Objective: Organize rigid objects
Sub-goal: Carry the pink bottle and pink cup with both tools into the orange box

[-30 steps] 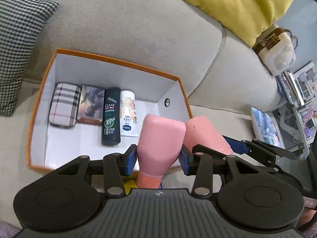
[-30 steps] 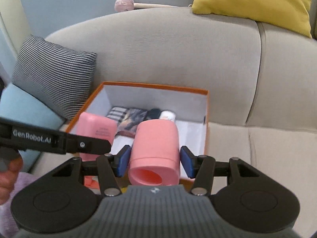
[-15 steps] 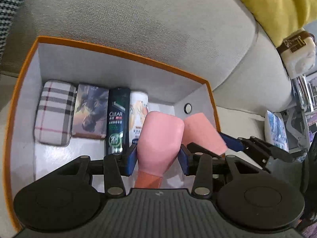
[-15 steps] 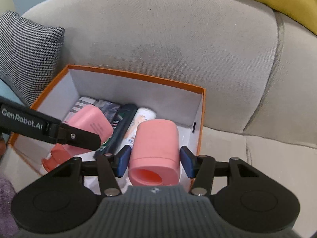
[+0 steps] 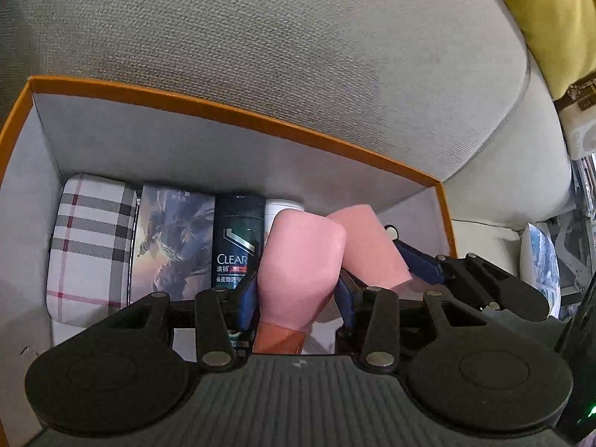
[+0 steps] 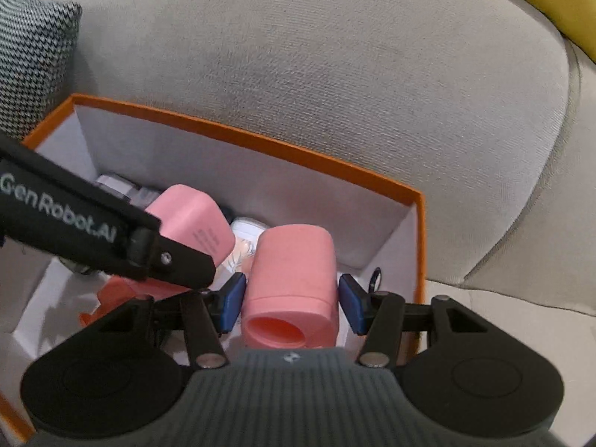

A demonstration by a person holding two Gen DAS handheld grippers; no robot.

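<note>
One grey woven-fabric sofa (image 5: 298, 56) filled the upper half of both views; its rounded backrest sat right behind the box. One white cardboard box w/ orange rim (image 5: 231, 111) took the centre and lower left of each frame, open-topped, straight walls, a small round hole in its right wall.

Cushions: one yellow cushion (image 5: 551, 11) at upper right, one black-and-white houndstooth cushion (image 6: 33, 48) at upper left of the right wrist view.

Two grippers, both inside the box opening. Left gripper (image 5: 298, 294) was clamped on one pink bottle w/ darker orange-pink cap (image 5: 301, 268), blue pads pressed on its sides. Right gripper (image 6: 290, 301) was clamped on one pink cylindrical bottle (image 6: 294, 272), its open end facing the camera. The two pink bottles sat side by side, prob. touching, in the right part of the box.

Four items lay in a row along the back wall, left to right in the left wrist view, packed edge to edge: one plaid fabric case (image 5: 89, 246), one flat box w/ dark printed picture (image 5: 171, 246), one dark "CLEAR" bottle (image 5: 234, 242), one white bottle (image 5: 283, 206), mostly hidden. Bare white floor showed at lower left of the box.
</note>
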